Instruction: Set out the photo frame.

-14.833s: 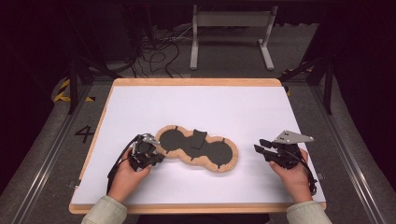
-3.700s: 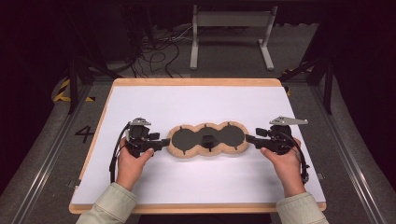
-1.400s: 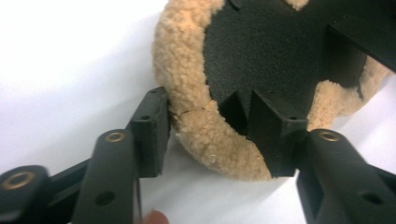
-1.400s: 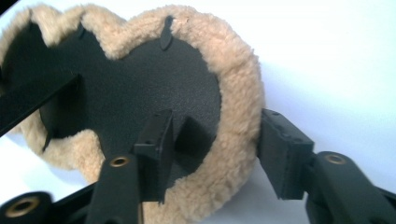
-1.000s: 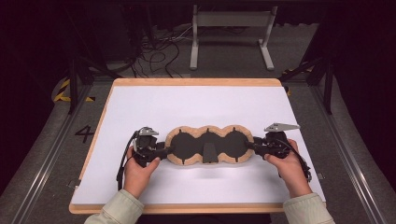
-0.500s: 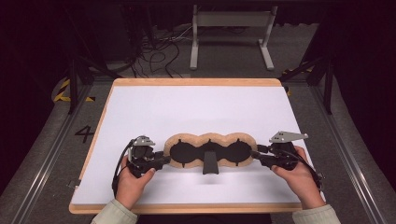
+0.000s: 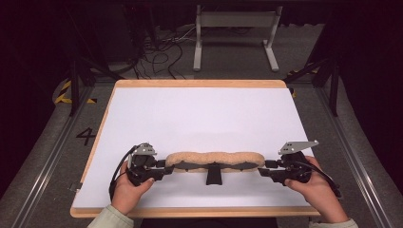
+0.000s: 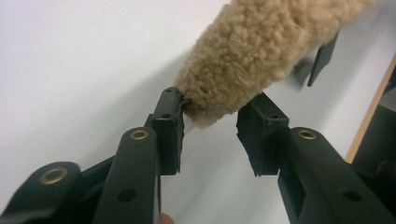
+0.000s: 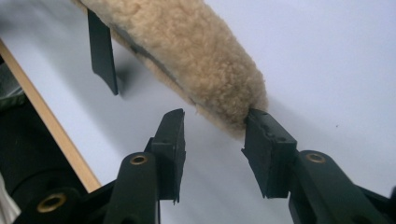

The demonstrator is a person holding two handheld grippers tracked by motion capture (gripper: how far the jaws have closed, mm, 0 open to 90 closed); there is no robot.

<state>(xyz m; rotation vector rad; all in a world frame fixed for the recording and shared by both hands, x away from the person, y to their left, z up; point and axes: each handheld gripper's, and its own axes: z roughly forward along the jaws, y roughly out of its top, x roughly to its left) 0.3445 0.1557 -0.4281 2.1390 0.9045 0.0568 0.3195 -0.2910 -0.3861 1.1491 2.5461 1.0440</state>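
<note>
Fleecy tan strip (image 7: 215,160) is lying lengthwise across the worktop (image 7: 204,118), its ends sitting between the part-open left tool (image 7: 161,167) and right tool (image 7: 264,169), neither clamping.

The white table (image 7: 199,118) was bright and evenly lit — around it the room was dark; close views were slightly soft.

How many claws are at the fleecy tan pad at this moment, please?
2. The left claw is at the pad's left end and the right claw at its right end, above the white table top. None seems hidden.
</note>
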